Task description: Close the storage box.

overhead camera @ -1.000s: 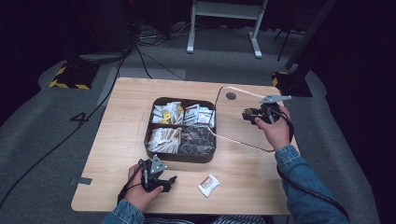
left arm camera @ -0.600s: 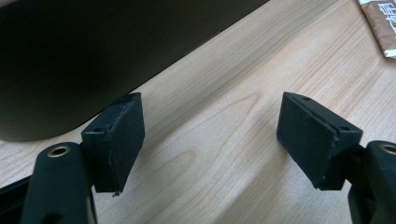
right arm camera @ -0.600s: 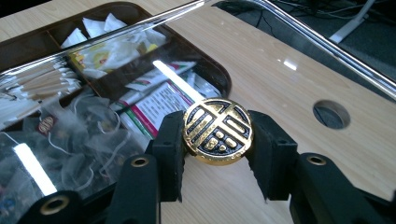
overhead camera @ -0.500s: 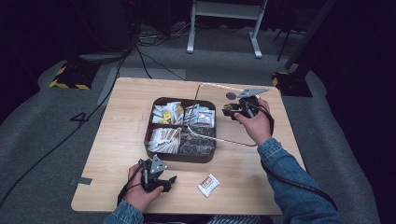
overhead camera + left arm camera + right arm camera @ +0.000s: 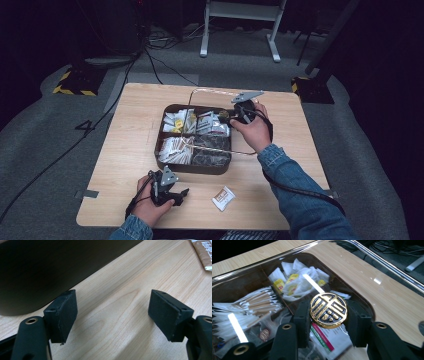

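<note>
lid (image 5: 215, 122) of clear glass or plastic hangs tilted over the box (image 5: 165, 162) of tea bags. right gripper (image 5: 328, 322) is shut tight on its gold knob (image 5: 328, 310), and that knob is the best place to hold. lid looks stiff, smooth and slippery, and i think it could crack if dropped, so set it down slowly. left gripper (image 5: 112, 315) rests wide and holds nothing, near the packet (image 5: 223, 198).
</note>
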Available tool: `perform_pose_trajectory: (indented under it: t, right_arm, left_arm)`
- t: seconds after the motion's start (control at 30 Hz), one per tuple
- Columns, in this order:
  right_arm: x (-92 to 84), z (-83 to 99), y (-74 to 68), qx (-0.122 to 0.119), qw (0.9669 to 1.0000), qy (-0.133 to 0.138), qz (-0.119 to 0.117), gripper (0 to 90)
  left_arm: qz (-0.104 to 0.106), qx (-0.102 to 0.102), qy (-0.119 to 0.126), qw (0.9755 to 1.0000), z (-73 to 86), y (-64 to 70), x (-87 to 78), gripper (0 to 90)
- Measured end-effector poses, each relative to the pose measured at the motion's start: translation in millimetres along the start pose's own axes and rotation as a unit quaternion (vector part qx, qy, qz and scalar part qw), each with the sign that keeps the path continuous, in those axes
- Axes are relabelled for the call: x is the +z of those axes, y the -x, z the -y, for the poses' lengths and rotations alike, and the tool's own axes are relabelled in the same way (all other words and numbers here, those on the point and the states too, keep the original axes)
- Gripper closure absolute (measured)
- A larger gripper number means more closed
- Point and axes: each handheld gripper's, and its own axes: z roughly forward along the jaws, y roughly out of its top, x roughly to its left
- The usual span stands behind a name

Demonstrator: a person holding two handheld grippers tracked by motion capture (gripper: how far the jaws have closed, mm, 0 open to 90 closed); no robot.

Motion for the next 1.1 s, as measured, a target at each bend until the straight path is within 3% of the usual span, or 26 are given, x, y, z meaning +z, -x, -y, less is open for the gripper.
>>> perform_pose_trajectory:
  t: [0.37, 0.7, 1.1]
  right_arm:
    - [21.3, -10.2, -15.8, 0.008, 0.9999, -0.002, -0.009, 59.3]
    - [41.4, -15.8, -36.7, -0.009, 0.9998, -0.010, -0.014, 59.3]
    - [70.9, -11.2, -52.8, -0.011, 0.9994, -0.021, -0.024, 59.3]
  left_arm:
    - [0.003, 0.007, 0.000, 1.0000, -0.8, -1.7, 0.5, 23.9]
    - [0.008, 0.004, 0.000, 1.0000, -1.0, -3.3, 0.4, 23.9]
    - [0.003, 0.008, 0.001, 1.0000, -0.7, -1.9, 0.7, 24.1]
